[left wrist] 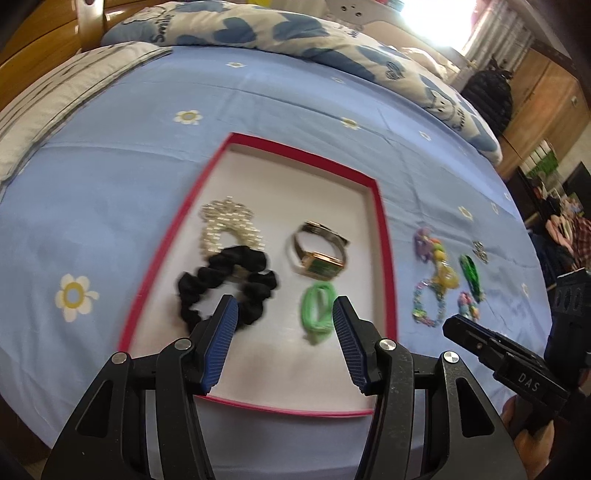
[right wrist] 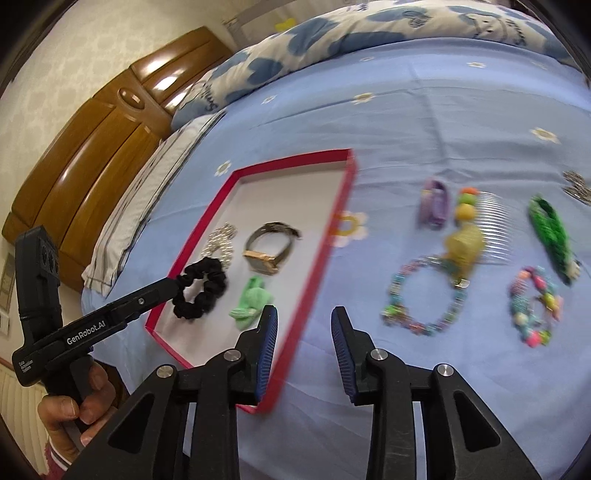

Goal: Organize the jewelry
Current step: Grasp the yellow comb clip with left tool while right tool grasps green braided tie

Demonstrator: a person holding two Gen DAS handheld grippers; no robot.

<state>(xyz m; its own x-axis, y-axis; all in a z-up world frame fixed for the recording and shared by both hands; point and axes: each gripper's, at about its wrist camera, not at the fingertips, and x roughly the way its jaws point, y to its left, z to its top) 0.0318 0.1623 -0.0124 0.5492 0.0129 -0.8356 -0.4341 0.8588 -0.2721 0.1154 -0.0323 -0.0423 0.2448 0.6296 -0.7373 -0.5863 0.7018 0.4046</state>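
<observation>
A red-rimmed box (left wrist: 384, 236) (right wrist: 325, 236) lies on the blue bedsheet. In it are a pearl hair piece (left wrist: 229, 225), a black scrunchie (left wrist: 225, 284) (right wrist: 201, 293), a gold watch (left wrist: 319, 254) (right wrist: 269, 251) and a green hair tie (left wrist: 317, 312) (right wrist: 251, 302). My left gripper (left wrist: 284, 308) is open and empty, over the box's near part between scrunchie and green tie. My right gripper (right wrist: 304, 317) is open and empty, above the box's right rim. Right of the box lie a beaded bracelet (right wrist: 421, 295), a second beaded bracelet (right wrist: 535, 306), a green braided piece (right wrist: 550, 232), a purple tie (right wrist: 436, 203) and a comb clip (right wrist: 491, 229).
A folded patterned quilt (left wrist: 295, 33) lies along the far side of the bed. A white pillow (right wrist: 147, 192) and a wooden headboard (right wrist: 92, 147) are at the left. A small silver ornament (right wrist: 576, 184) lies at the far right. The bed's near edge is just below the box.
</observation>
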